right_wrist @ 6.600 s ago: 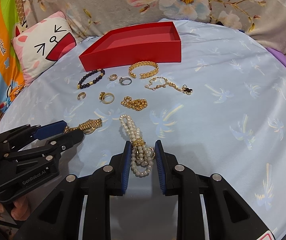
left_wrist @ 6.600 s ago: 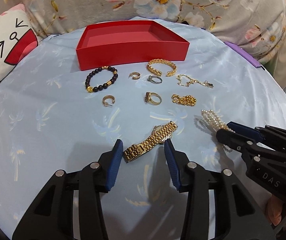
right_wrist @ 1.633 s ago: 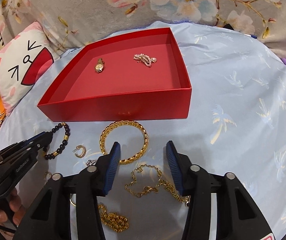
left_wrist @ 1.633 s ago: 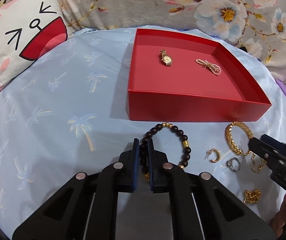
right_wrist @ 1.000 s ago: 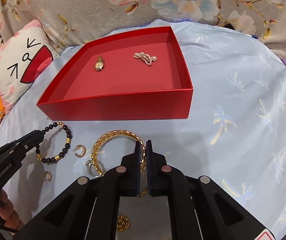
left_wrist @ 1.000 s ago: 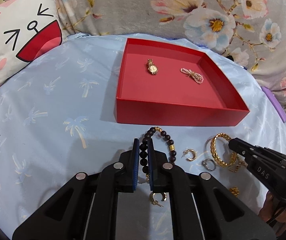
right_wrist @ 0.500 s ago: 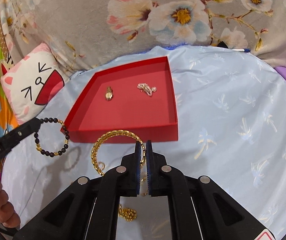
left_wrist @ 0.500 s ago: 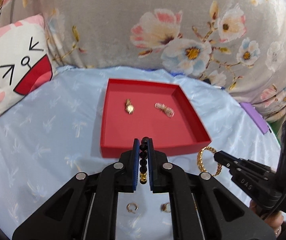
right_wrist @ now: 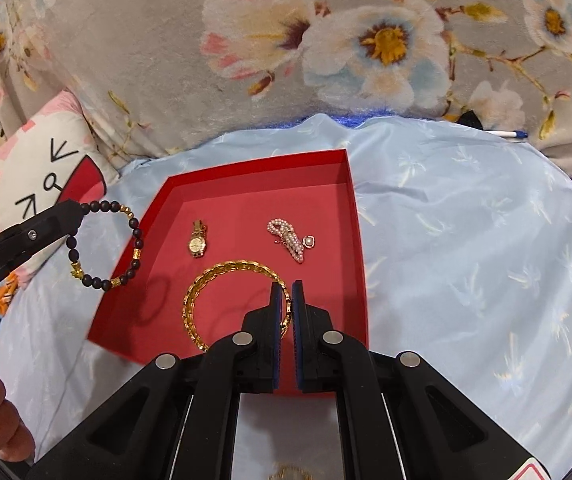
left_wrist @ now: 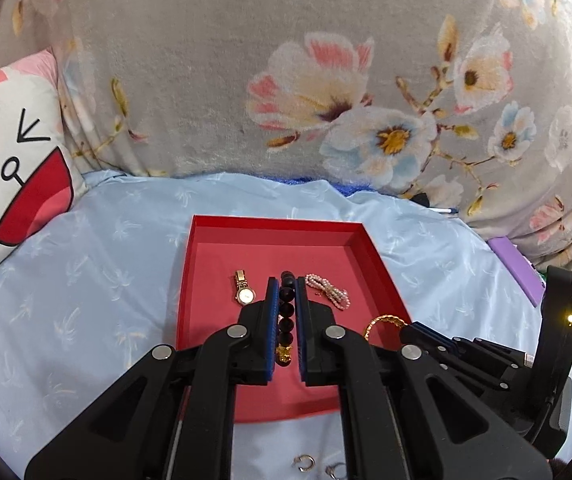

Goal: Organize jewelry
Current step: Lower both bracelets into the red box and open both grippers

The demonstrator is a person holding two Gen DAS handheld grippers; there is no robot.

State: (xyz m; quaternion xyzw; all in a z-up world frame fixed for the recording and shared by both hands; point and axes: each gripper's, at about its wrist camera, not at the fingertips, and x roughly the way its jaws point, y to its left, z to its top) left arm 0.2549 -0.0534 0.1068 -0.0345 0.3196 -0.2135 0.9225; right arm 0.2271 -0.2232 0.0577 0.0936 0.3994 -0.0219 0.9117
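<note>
both tongs now raised over red tray, left tongs clenched on beaded bracelet, right tongs clenched on gold bangle

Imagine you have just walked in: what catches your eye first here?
The red tray on the blue cloth, with a gold watch and pearl bracelet inside. Above it, the left tool grips a dark beaded bracelet, and the right tool a gold bangle.

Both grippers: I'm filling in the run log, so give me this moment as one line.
left gripper: shut on bead bracelet | right gripper: shut on gold bangle | both held over red tray | in tray: watch, pearls
</note>
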